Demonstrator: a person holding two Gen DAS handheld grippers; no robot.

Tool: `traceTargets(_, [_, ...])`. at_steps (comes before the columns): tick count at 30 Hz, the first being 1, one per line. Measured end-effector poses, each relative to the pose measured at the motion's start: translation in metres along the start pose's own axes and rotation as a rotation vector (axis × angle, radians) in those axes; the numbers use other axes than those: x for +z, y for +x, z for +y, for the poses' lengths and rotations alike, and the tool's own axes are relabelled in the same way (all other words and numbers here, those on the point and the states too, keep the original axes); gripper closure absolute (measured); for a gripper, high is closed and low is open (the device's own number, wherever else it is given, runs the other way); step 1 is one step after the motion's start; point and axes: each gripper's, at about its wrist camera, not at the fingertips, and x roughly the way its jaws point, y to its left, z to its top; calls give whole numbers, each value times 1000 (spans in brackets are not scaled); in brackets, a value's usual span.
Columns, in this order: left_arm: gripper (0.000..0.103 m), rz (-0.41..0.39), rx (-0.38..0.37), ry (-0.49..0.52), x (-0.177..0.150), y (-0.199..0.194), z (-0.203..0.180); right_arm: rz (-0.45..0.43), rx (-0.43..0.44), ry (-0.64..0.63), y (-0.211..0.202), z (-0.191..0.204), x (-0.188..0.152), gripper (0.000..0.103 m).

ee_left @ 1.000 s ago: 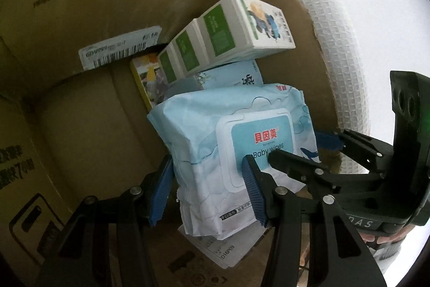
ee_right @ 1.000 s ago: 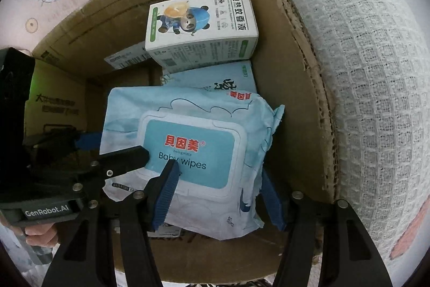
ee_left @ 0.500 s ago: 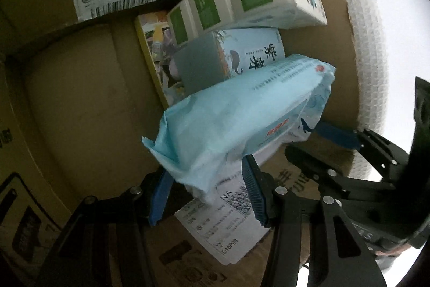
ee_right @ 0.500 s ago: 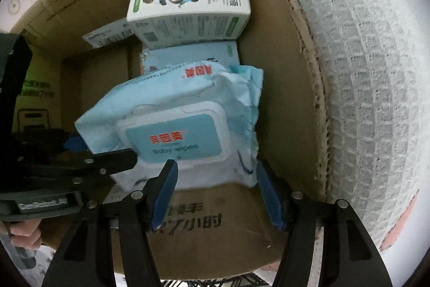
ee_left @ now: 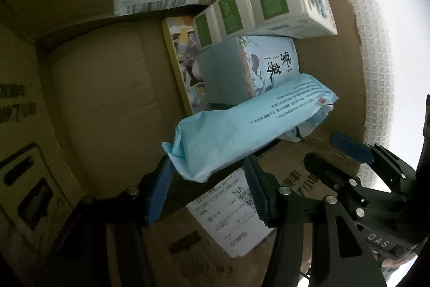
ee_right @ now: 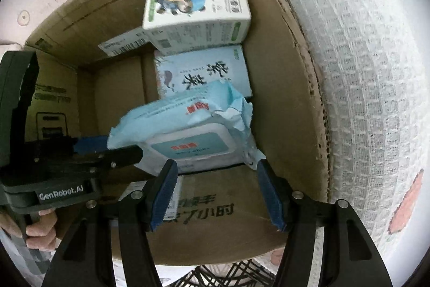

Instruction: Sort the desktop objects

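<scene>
Wipes pack [ee_left: 250, 125] tipped against tissue box [ee_left: 242, 71]

Pale blue wipes pack [ee_right: 185, 120], white lid with teal label and red lettering, just ahead of the blue-padded black tongs. Beyond it a light blue tissue box [ee_right: 201, 71] with black calligraphy, then white boxes [ee_left: 264, 7], green panels, cartoon panda print. Brown cardboard box [ee_right: 282, 88]. Yellow-edged book [ee_left: 180, 66], maybe, cover blurred.
</scene>
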Motion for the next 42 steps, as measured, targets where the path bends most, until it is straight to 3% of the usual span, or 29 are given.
traceTargets(4, [44,6,21,10,-5,-5,-4,-17,46,20,-3,4,6,45])
traceTargets(6, [44,-3,37,25,-6,-5,-5,-28,57,25,-2,7,10,62])
traceTargets(7, [53,-1,52,31,-6,-4,-4,-26,46,10,1,9,13,70])
traceTargets(11, [74,-1,97,44,-6,-3,-3,-20,31,-3,11,23,25,78])
traceTargets(14, [76,-9,98,38,-2,-4,1,-28,4,-10,13,25,20,78])
traceTargets(24, [76,49,-14,-68,12,7,25,10,-69,-63,25,31,20,78])
traceTargets(30, [76,58,-33,-90,17,12,31,130,-83,-9,58,15,12,84])
traceTargets(32, [76,50,-71,-131,17,13,38,170,-120,15,69,10,8,91])
traceTargets(35, [76,42,-86,-153,19,11,43,76,-112,-14,50,16,3,91])
traceTargets(39, [76,25,-70,-126,22,9,42,-42,-26,17,17,18,4,91])
traceTargets(42, [76,21,-65,-116,24,7,42,-71,-12,34,9,18,8,91])
